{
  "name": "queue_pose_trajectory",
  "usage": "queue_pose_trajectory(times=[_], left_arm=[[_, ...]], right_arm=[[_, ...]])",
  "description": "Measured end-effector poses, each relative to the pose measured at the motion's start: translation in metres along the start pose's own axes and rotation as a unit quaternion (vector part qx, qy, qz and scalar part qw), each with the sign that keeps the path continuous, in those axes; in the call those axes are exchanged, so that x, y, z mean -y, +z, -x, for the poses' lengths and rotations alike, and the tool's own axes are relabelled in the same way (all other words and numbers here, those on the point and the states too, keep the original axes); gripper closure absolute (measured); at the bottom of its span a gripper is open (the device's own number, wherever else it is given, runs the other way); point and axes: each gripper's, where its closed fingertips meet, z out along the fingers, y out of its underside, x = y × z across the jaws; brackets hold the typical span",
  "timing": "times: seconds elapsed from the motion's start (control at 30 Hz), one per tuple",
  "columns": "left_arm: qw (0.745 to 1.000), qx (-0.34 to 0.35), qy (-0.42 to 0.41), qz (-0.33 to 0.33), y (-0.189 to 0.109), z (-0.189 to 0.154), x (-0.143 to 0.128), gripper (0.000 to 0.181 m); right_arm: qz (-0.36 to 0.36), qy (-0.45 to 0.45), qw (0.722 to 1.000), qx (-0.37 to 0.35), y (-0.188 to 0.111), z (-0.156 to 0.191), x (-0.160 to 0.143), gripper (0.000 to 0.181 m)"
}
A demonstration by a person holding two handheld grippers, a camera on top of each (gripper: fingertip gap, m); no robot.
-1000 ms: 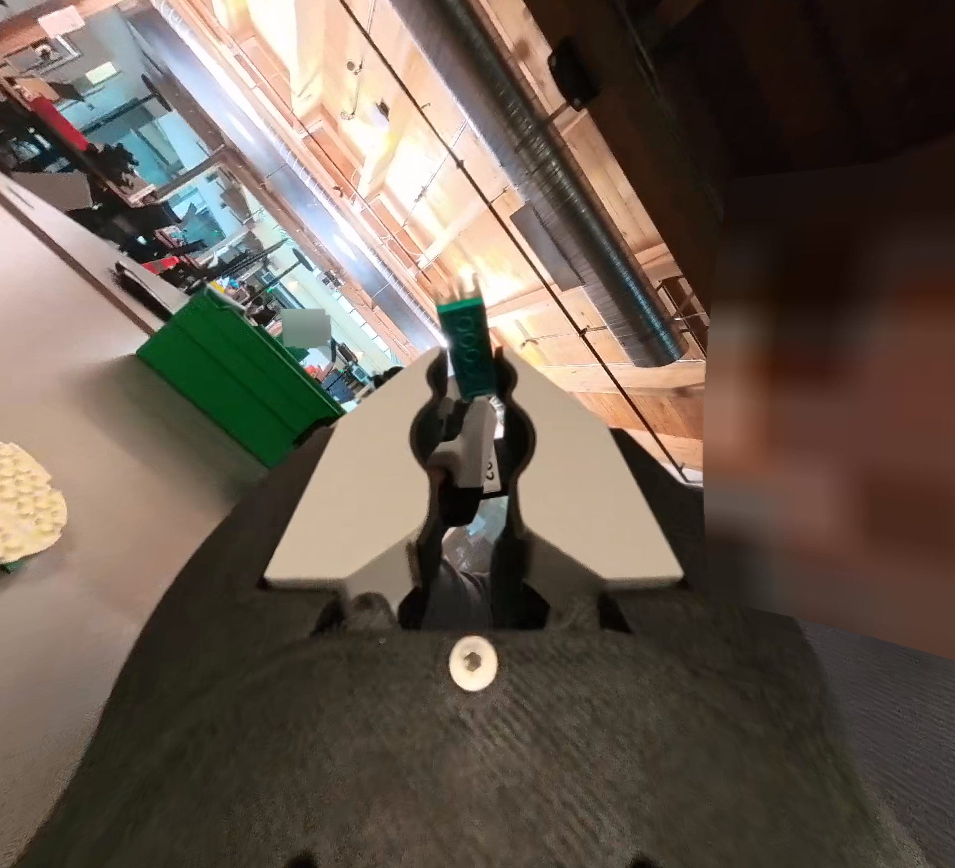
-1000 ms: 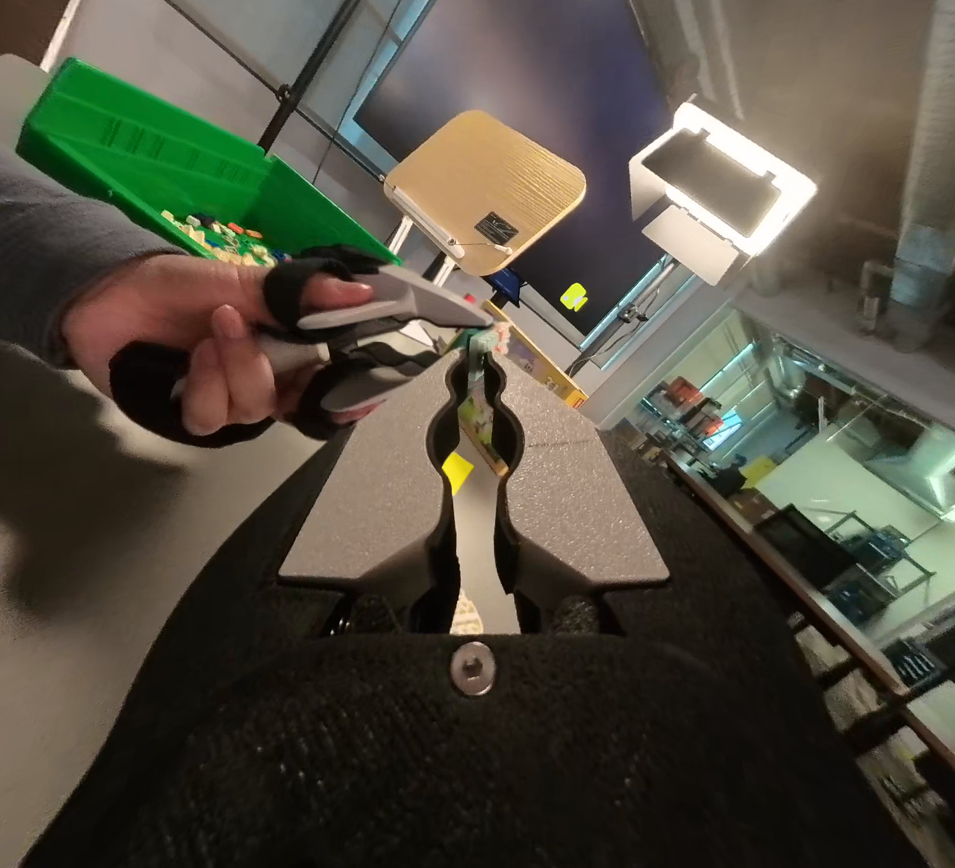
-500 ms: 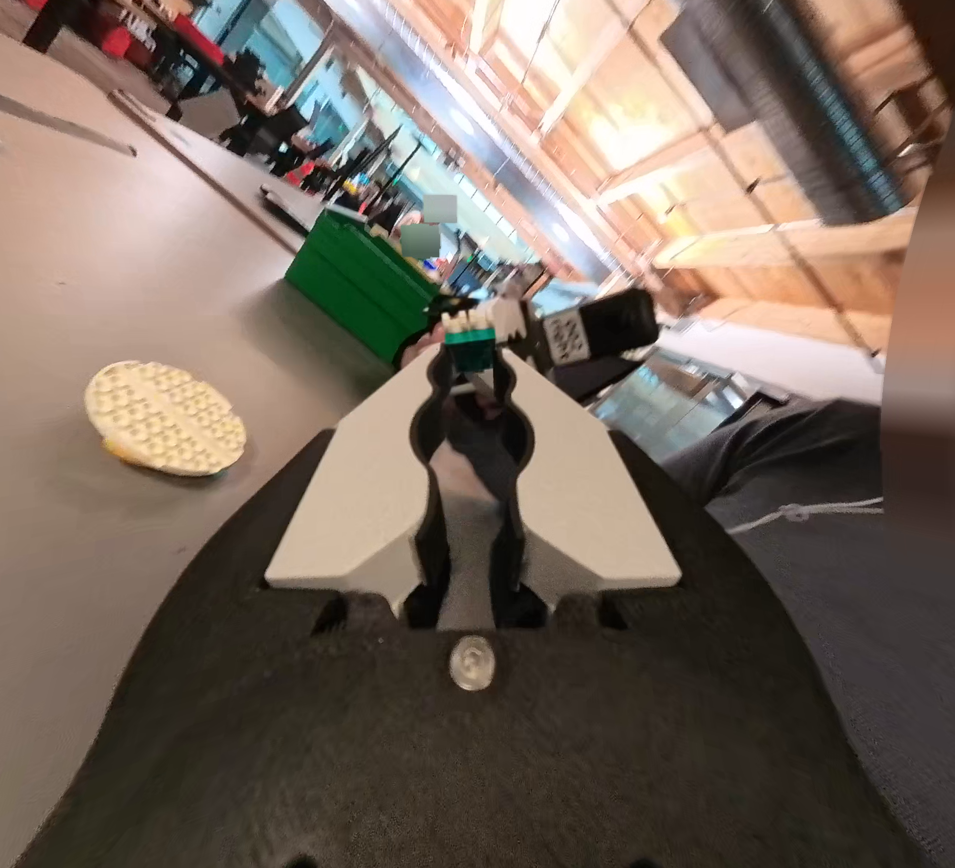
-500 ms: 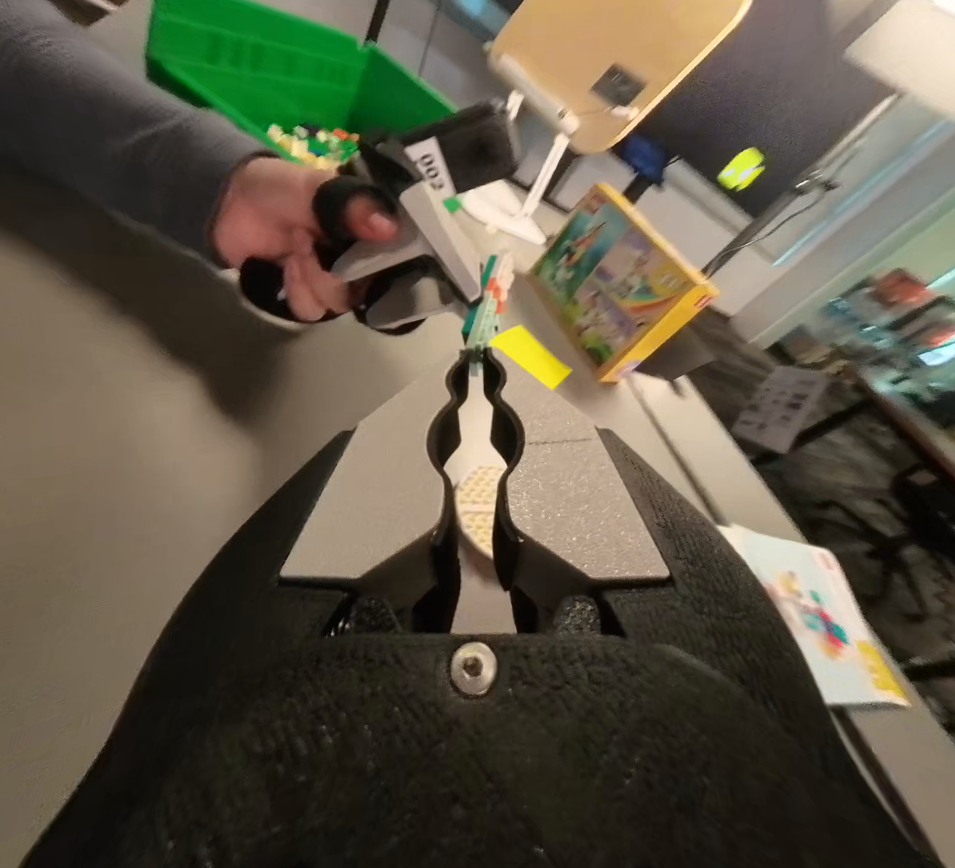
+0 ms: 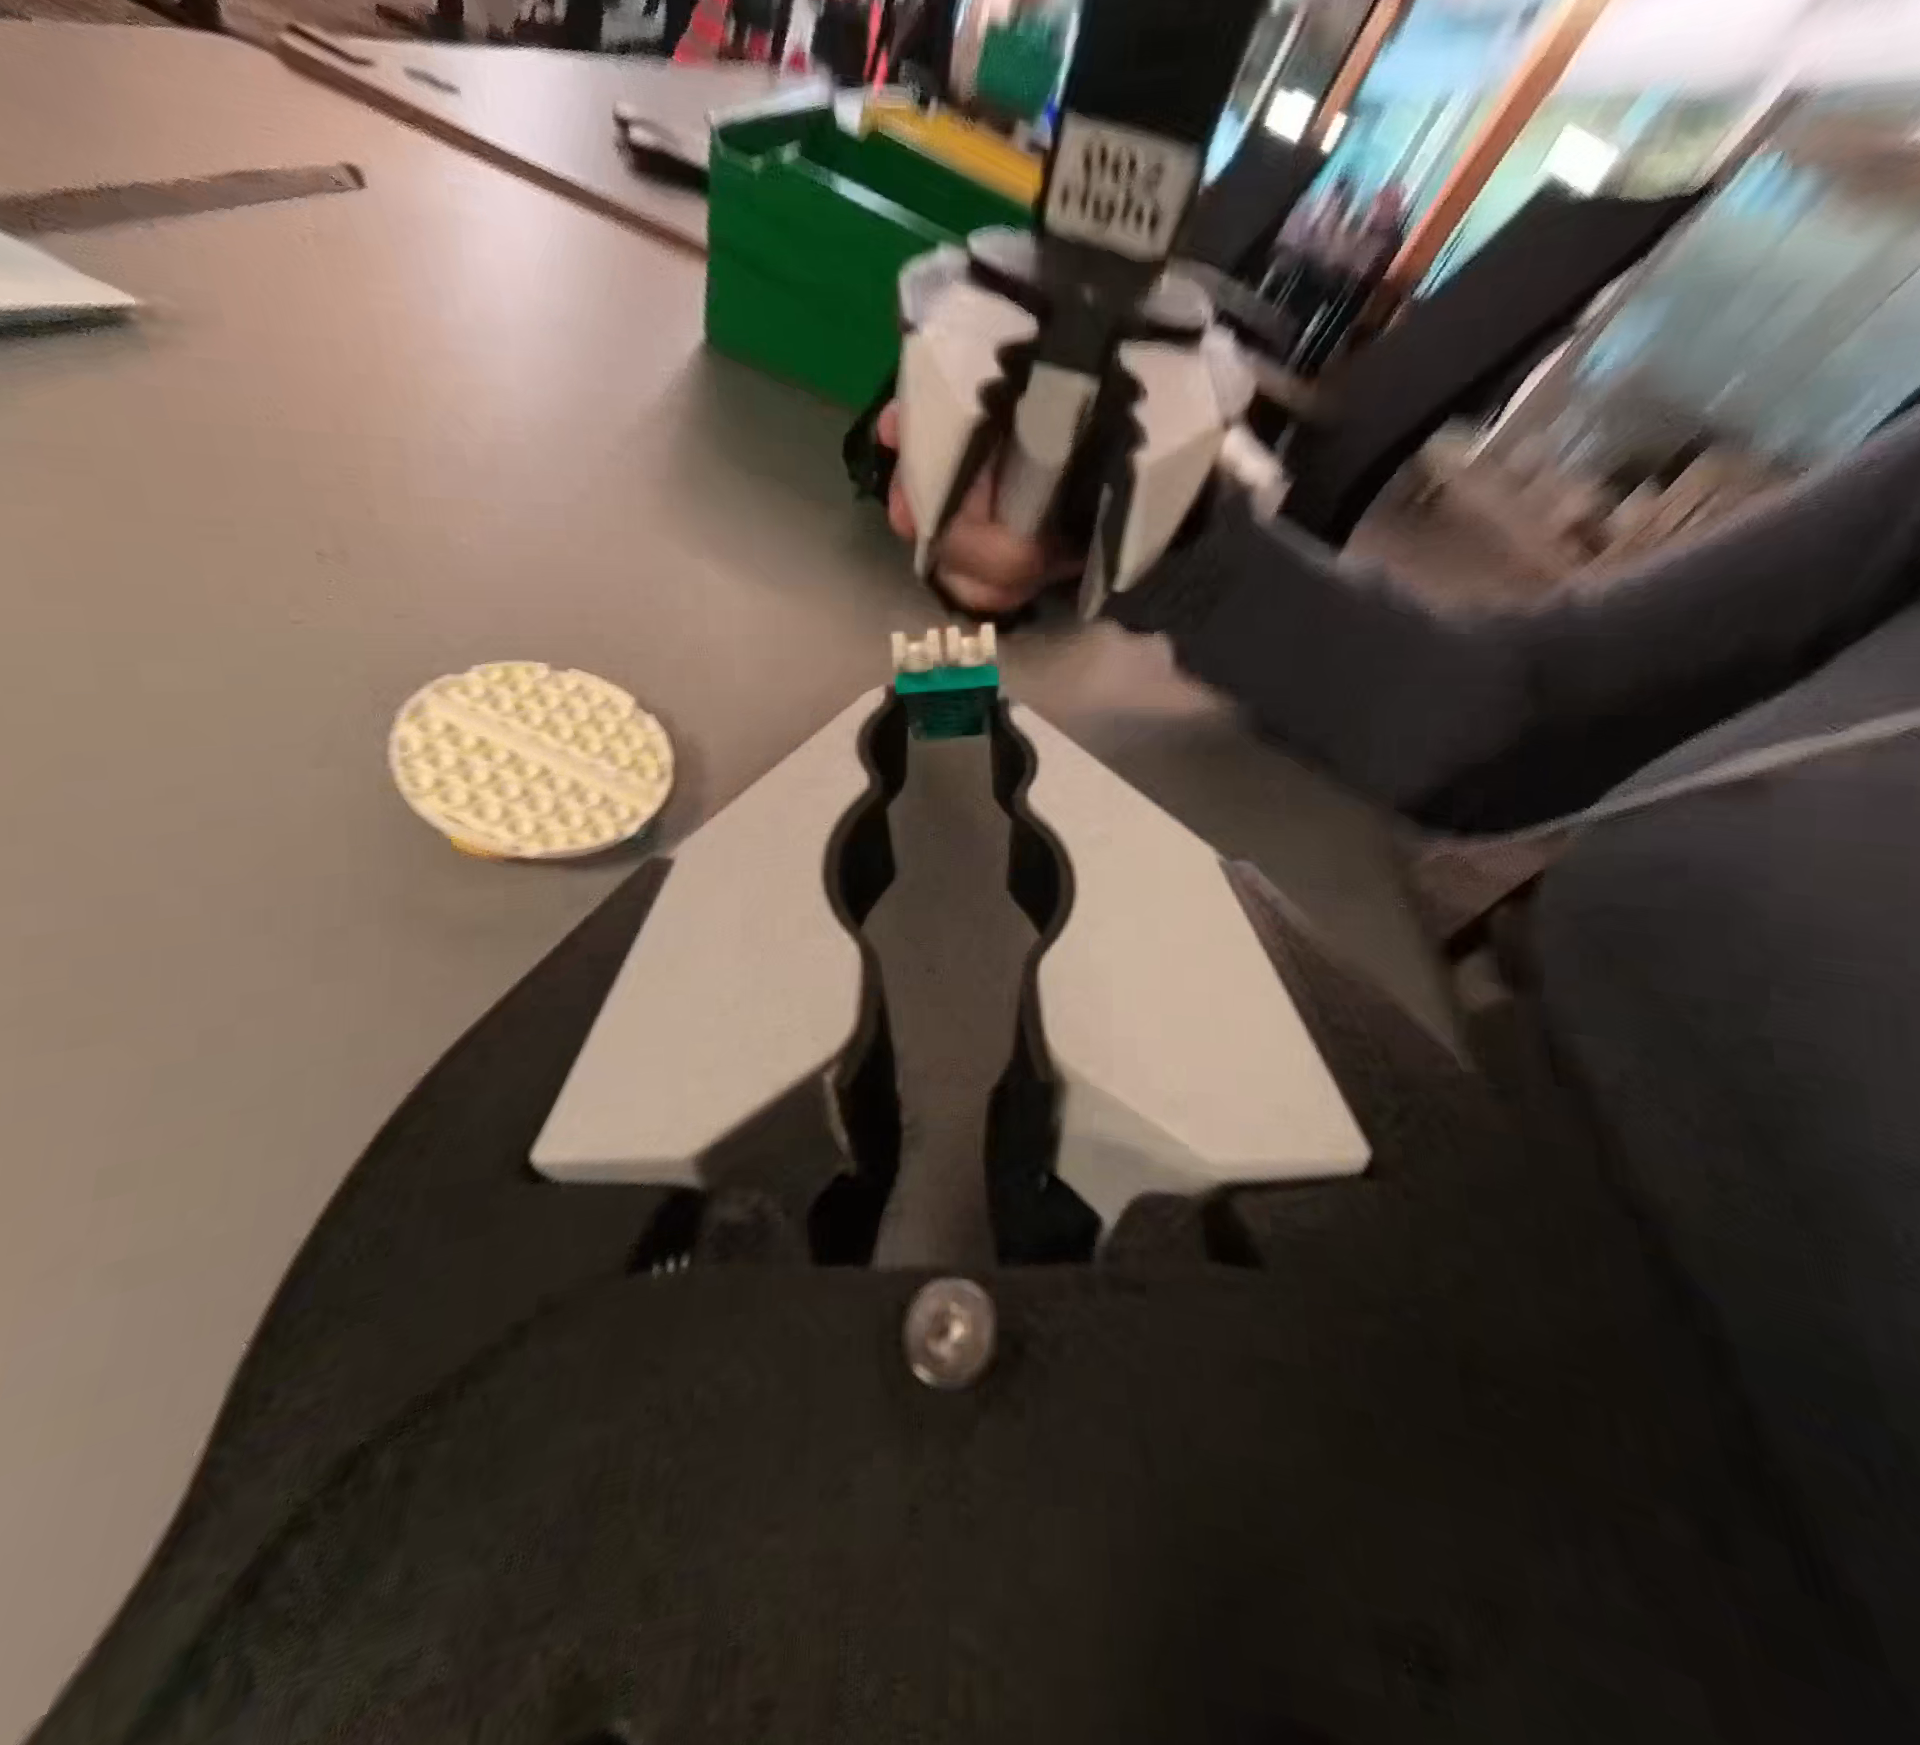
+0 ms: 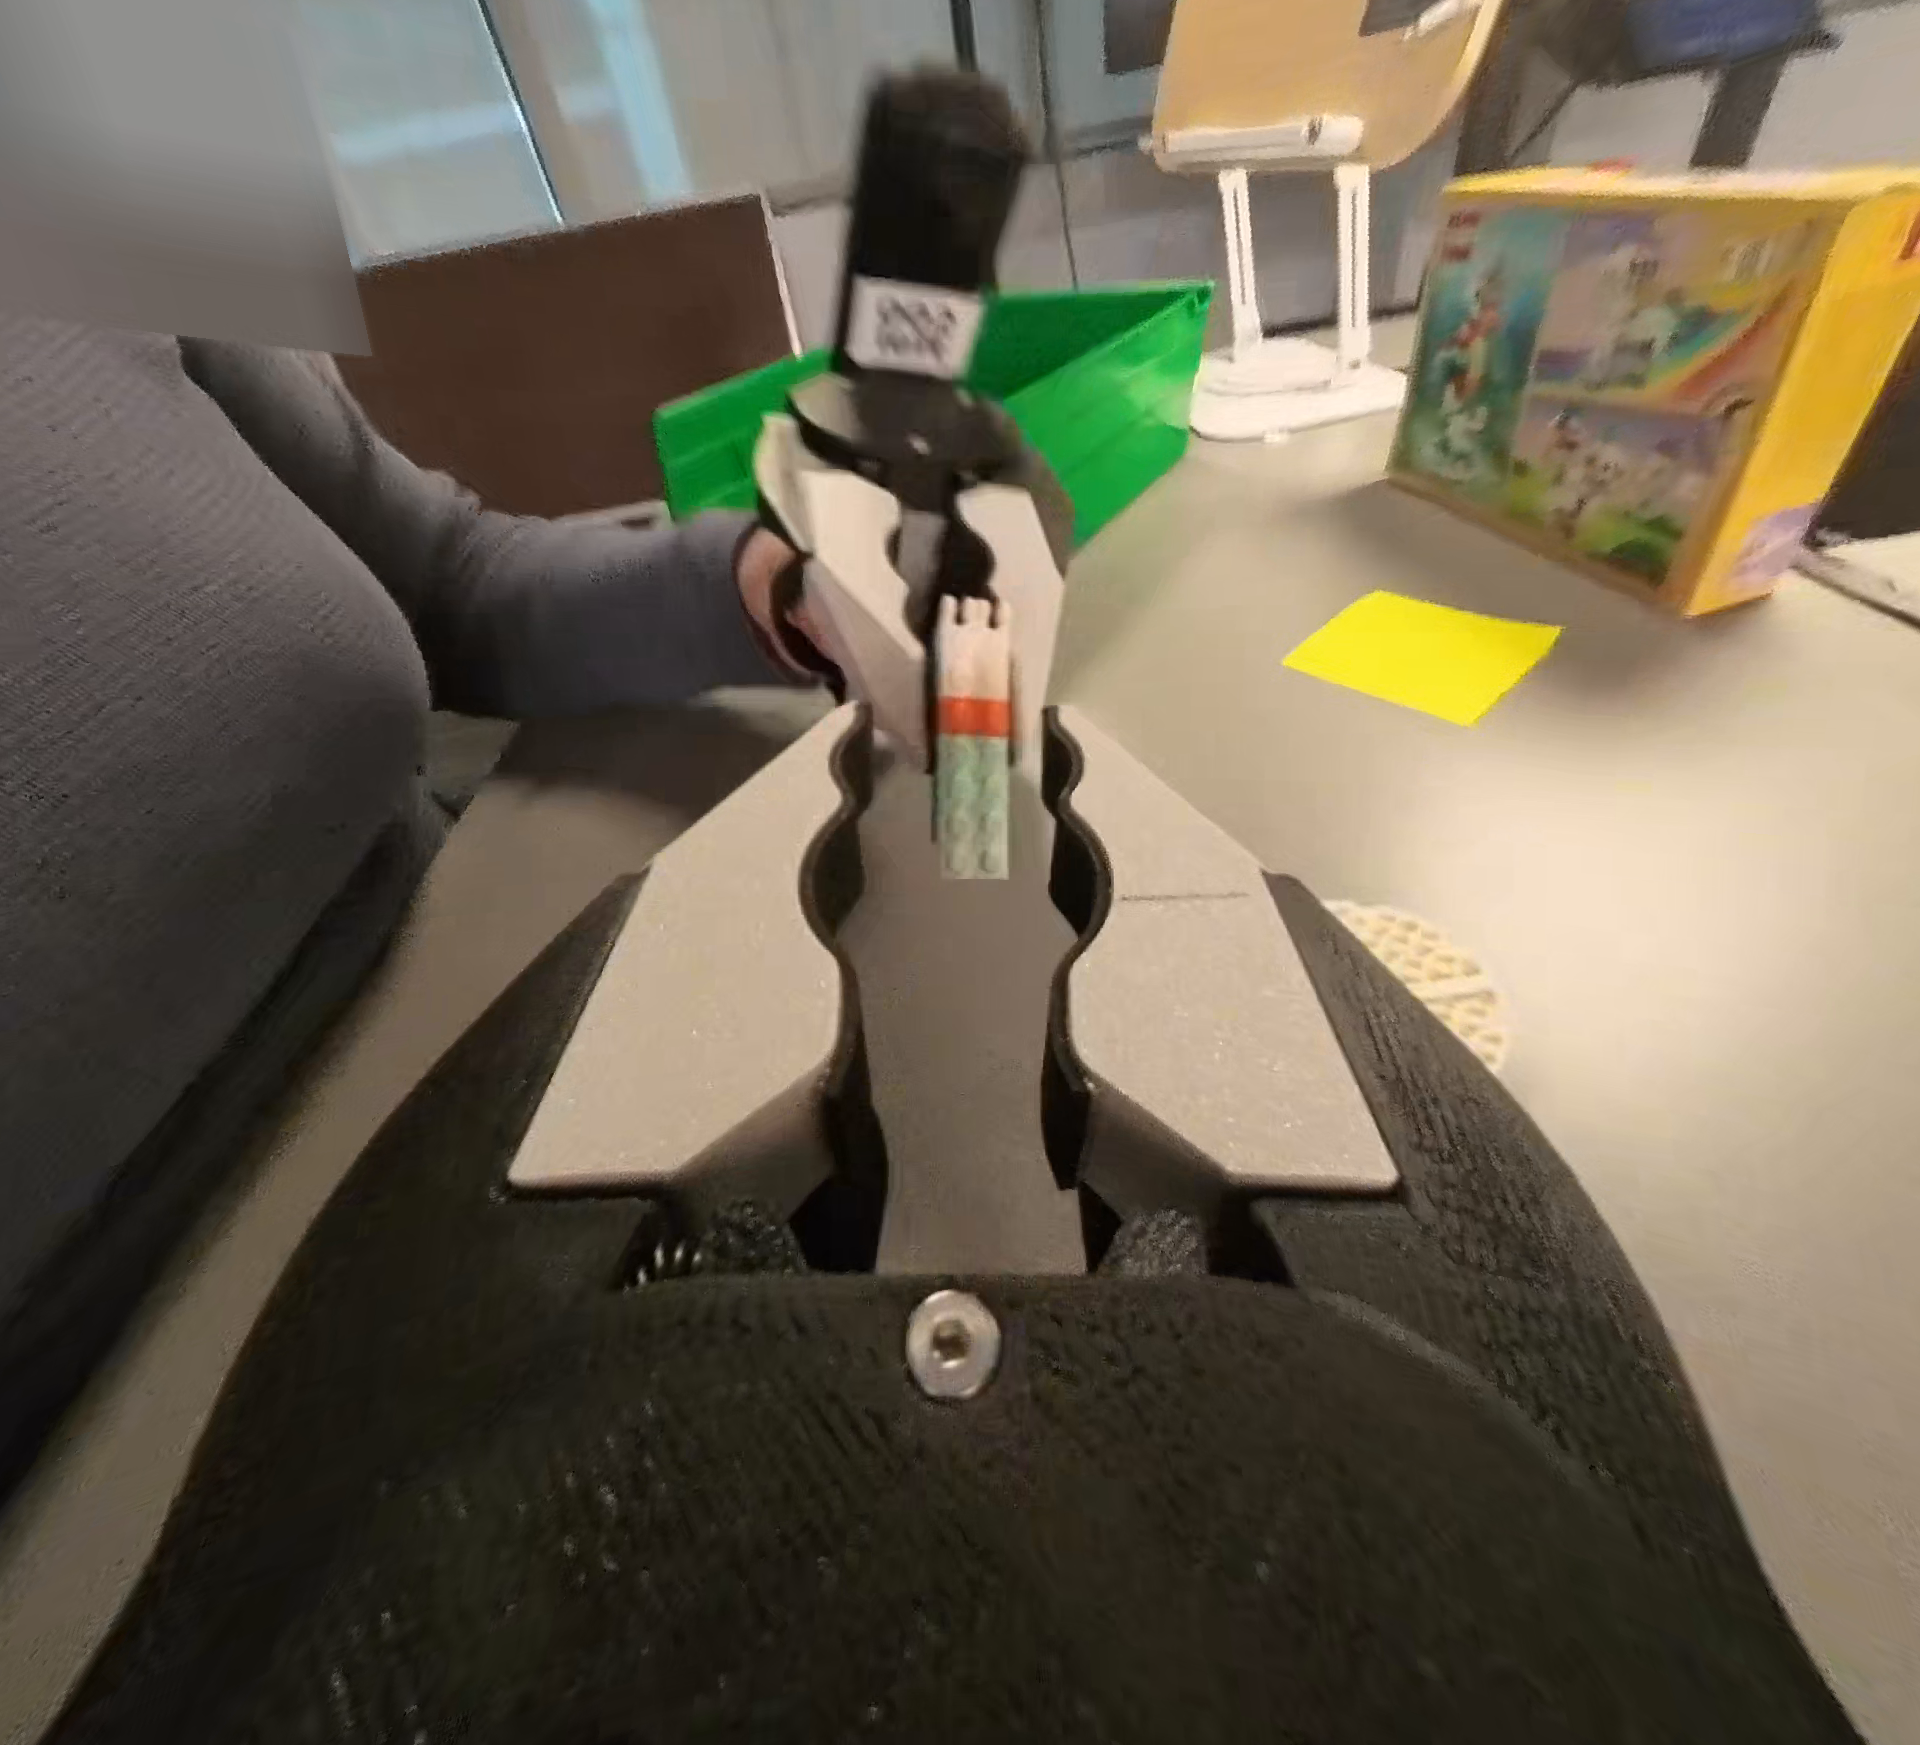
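My left gripper (image 5: 940,708) is shut on a small brick assembly (image 5: 943,698), dark green with a white piece on top, held just above the grey table (image 5: 312,469). In the right wrist view the same assembly (image 6: 975,760) shows white, an orange band and a light green plate, gripped by the left gripper's fingers (image 6: 883,635). My right gripper (image 6: 951,719) is open, its tips either side of the plate's lower end without touching it. In the left wrist view the right gripper (image 5: 1039,459) faces me from behind the assembly, jaws apart, held by a hand.
A cream round studded plate (image 5: 530,760) lies on the table to the left and also shows in the right wrist view (image 6: 1434,978). A green bin (image 6: 1081,396) stands behind. A yellow toy box (image 6: 1662,386), a yellow paper note (image 6: 1423,667) and a wooden board on a white stand (image 6: 1340,2) are at the right. The grippers are tip to tip, or close to it.
Both grippers have tilted down from facing the ceiling to facing the table. The right gripper has opened and let go of the assembly. The left gripper still holds it.
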Motion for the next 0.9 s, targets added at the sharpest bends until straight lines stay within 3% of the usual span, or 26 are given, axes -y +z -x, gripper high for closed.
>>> queue_pose_trajectory(times=[0.13, 0.33, 0.47, 0.57, 0.7, 0.73, 0.9], left_arm=[[0.991, 0.038, 0.099, 0.085, 0.007, -0.006, -0.017, 0.166], [0.977, 0.042, 0.154, 0.139, 0.015, -0.013, -0.034, 0.166], [0.98, 0.043, 0.161, 0.111, 0.013, -0.013, -0.027, 0.166], [0.989, 0.026, 0.136, 0.055, 0.005, -0.018, -0.007, 0.167], [0.989, 0.043, 0.132, 0.043, 0.01, -0.015, -0.009, 0.165], [0.99, 0.045, 0.13, 0.031, 0.011, -0.016, -0.006, 0.155], [0.99, 0.042, 0.137, -0.005, 0.012, -0.021, 0.004, 0.156]], right_arm=[[0.027, -0.02, 0.999, 0.019, 0.016, 0.012, -0.008, 0.159], [0.068, -0.055, 0.996, 0.025, 0.025, 0.019, -0.022, 0.169], [0.047, -0.062, 0.997, 0.026, 0.011, 0.017, -0.014, 0.17], [0.007, -0.047, 0.998, 0.028, -0.001, 0.015, -0.003, 0.169], [-0.005, -0.026, 0.999, 0.028, 0.001, 0.011, -0.003, 0.169], [-0.005, -0.026, 0.999, 0.027, 0.002, 0.01, -0.004, 0.169], [0.012, -0.034, 0.999, 0.029, 0.009, 0.013, -0.01, 0.169]])
